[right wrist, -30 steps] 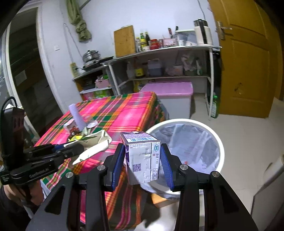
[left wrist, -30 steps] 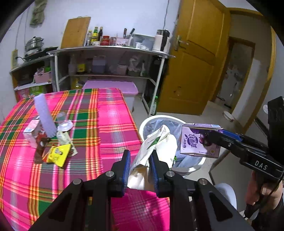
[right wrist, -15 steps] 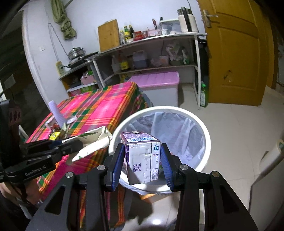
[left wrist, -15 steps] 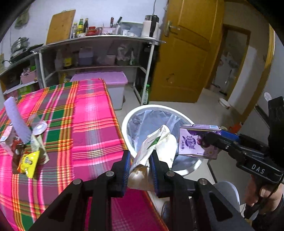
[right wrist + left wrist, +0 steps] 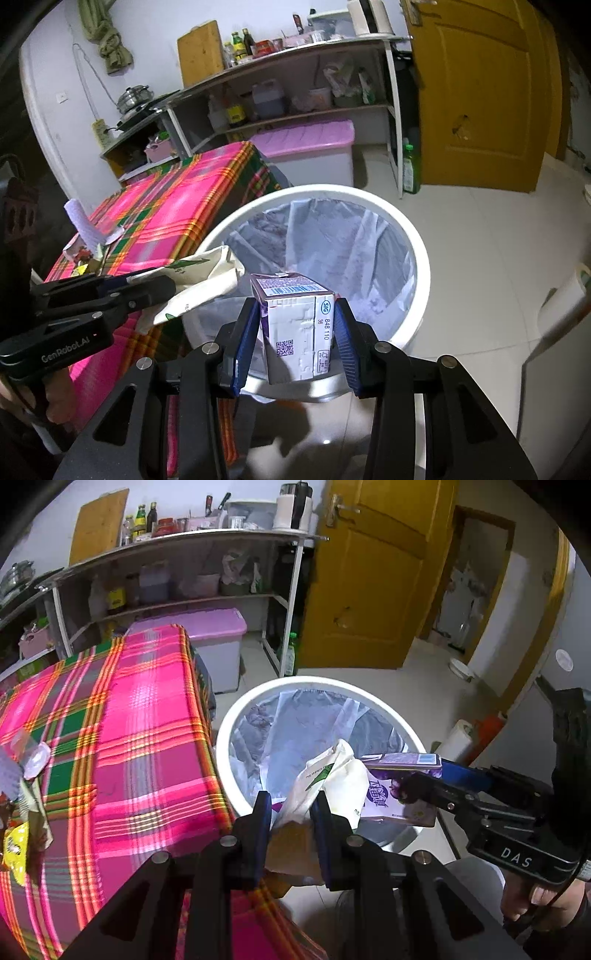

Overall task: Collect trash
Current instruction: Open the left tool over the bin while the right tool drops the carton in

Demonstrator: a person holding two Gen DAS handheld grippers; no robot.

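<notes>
Over the lined white trash bin [image 5: 413, 236], both grippers are angling downward: left gripper [image 5: 289, 808] clamping a crumpled cream pouch [image 5: 332, 775], right gripper [image 5: 295, 334] clamping a purple drink carton [image 5: 295, 325].

White walls; pale glossy tile floor [image 5: 461, 229]; yellow wooden door [image 5: 373, 576], shut; open doorway [image 5: 469, 590] beyond; metal shelf rack [image 5: 184, 542] crowded with bottles and jars; pink-lidded bin [image 5: 306, 147] underneath; table under pink plaid cloth [image 5: 140, 738]; cutting board [image 5: 201, 53] against wall.
</notes>
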